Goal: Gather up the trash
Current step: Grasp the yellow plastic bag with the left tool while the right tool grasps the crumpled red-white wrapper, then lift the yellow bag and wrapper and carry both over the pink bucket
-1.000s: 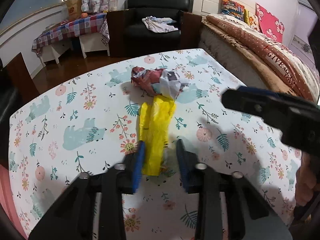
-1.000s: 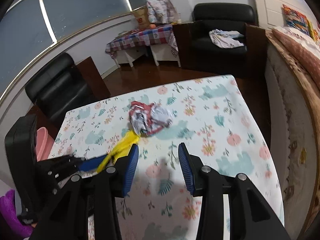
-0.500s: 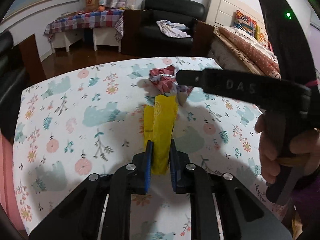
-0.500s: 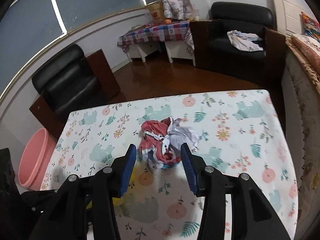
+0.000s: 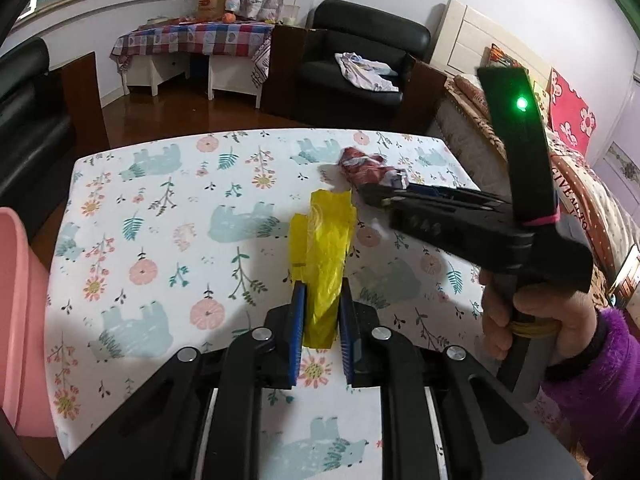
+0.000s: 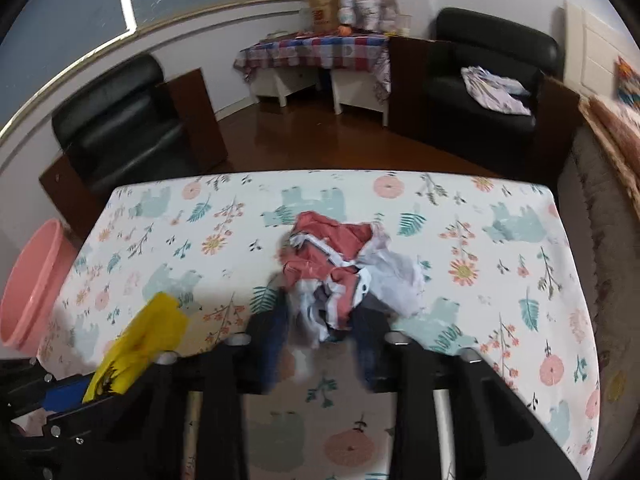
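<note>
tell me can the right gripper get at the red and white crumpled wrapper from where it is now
Probably yes. The right gripper already has its blurred fingers on either side of the near end of the crumpled wrapper, and nothing lies between them. The yellow bag, pinched in the left gripper, sits off to the side.

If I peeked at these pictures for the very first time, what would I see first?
Probably the bright yellow plastic bag, lying in the middle of the flowery table with its near end pinched in the left gripper. Next, the crumpled red and white wrapper farther back on the table, with the right gripper around its near edge. A pink bucket peeks up beside the table's left edge.
</note>
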A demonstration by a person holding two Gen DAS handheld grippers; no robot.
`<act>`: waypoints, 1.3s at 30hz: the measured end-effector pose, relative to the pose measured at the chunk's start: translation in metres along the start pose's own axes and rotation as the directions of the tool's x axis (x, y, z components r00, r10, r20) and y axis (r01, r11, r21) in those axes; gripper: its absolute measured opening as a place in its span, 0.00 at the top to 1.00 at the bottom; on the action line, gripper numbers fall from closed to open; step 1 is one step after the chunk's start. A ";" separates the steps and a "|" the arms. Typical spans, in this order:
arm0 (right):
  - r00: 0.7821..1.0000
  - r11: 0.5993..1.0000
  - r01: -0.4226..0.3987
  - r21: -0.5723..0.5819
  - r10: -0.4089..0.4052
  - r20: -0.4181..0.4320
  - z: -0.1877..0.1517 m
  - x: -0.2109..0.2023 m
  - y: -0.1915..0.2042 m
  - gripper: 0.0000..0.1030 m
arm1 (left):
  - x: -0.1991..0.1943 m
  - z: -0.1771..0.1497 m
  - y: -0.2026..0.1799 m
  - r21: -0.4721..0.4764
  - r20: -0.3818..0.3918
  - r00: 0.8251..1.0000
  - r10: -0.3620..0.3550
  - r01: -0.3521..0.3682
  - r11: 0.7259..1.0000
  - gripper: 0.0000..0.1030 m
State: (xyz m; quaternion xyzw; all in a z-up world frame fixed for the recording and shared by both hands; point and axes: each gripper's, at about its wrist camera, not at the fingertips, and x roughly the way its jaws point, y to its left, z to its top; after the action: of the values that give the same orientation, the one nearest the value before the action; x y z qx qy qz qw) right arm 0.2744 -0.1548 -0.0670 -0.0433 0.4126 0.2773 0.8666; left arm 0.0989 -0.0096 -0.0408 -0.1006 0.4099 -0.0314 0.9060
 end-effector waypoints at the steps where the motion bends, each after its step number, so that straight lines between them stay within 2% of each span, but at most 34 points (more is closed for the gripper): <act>1: 1.000 0.999 -0.016 0.028 0.015 0.003 -0.001 -0.003 -0.004 0.77 | -0.003 -0.001 0.001 -0.002 0.005 1.000 0.002 -0.002 1.000 0.85; 6: 0.999 0.998 -0.034 0.060 0.032 0.043 -0.006 -0.030 -0.005 0.79 | -0.013 -0.002 -0.001 -0.018 0.033 0.999 0.010 -0.010 1.000 0.85; 12: 0.995 0.994 -0.070 0.089 0.063 0.076 -0.028 -0.069 0.015 0.79 | -0.027 -0.007 -0.006 -0.022 0.072 0.996 0.050 -0.049 0.999 0.85; 17: 0.995 0.987 -0.069 0.142 0.059 0.076 -0.055 -0.095 0.028 0.79 | -0.044 -0.012 -0.007 -0.048 0.107 0.991 0.081 -0.077 0.996 0.85; 27: 0.994 0.983 -0.037 0.178 0.018 0.109 -0.093 -0.139 0.054 0.79 | -0.080 -0.024 -0.008 -0.096 0.150 0.980 0.127 -0.113 0.989 0.85; 33: 0.989 0.987 -0.012 0.159 -0.012 0.149 -0.099 -0.166 0.064 0.78 | -0.099 -0.027 -0.010 -0.119 0.182 0.972 0.152 -0.132 0.984 0.85; 39: 0.983 0.987 -0.018 0.160 -0.012 0.183 -0.099 -0.176 0.067 0.78 | -0.109 -0.028 -0.008 -0.144 0.203 0.960 0.194 -0.166 0.976 0.85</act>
State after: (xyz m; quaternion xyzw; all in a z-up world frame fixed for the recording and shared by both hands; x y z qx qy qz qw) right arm 0.0822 -0.2069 0.0088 0.0530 0.3522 0.2471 0.9012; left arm 0.0060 -0.0061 0.0233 -0.1223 0.3177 0.0882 0.9361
